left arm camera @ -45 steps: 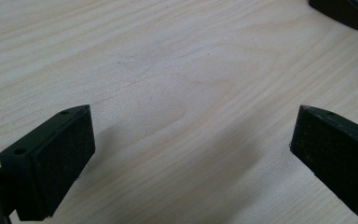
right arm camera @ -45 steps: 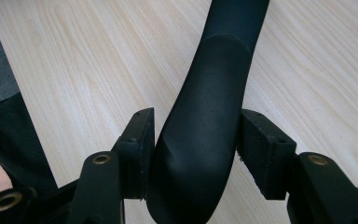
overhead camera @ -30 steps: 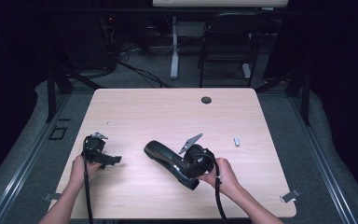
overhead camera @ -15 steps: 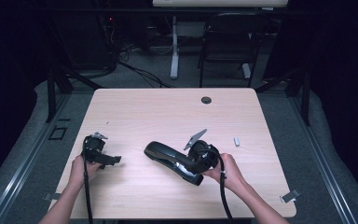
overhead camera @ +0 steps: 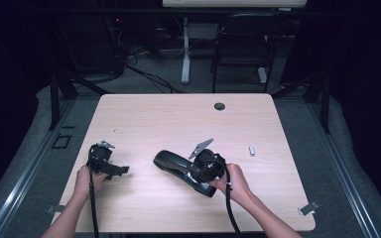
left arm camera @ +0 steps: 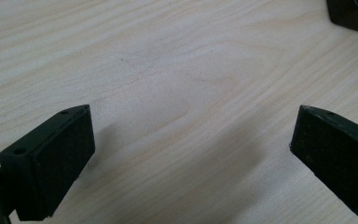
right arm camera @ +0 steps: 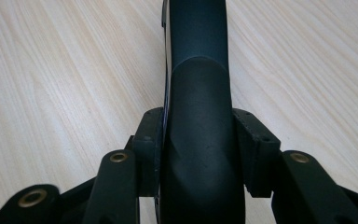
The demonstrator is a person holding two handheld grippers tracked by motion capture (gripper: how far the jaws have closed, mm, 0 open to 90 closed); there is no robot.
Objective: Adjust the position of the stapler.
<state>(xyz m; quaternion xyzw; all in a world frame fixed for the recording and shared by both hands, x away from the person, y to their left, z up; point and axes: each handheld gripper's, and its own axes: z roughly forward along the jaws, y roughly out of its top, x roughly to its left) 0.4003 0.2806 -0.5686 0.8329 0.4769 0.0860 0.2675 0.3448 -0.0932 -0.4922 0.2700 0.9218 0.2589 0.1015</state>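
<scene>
Low on the table [overhead camera: 158,119], right gripper [right arm camera: 198,144] clamped around perhaps a black handset [overhead camera: 178,166]; left gripper [left arm camera: 191,154] wide.

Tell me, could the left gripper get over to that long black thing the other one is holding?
Probably yes. Bare table lies between the left gripper and the long black object's free end. Its jaws stand open on nothing, while the right gripper clamps the other end.

Left gripper [left arm camera: 191,154] over bare wood

Its two black pads [left arm camera: 63,163] stood wide apart at about 8 and 4 o'clock, nothing between them, with the pale wooden table [left arm camera: 168,70] spread beneath. A dark object's corner [left arm camera: 352,14] cut into the frame at 1 o'clock, well apart from both jaws.
</scene>
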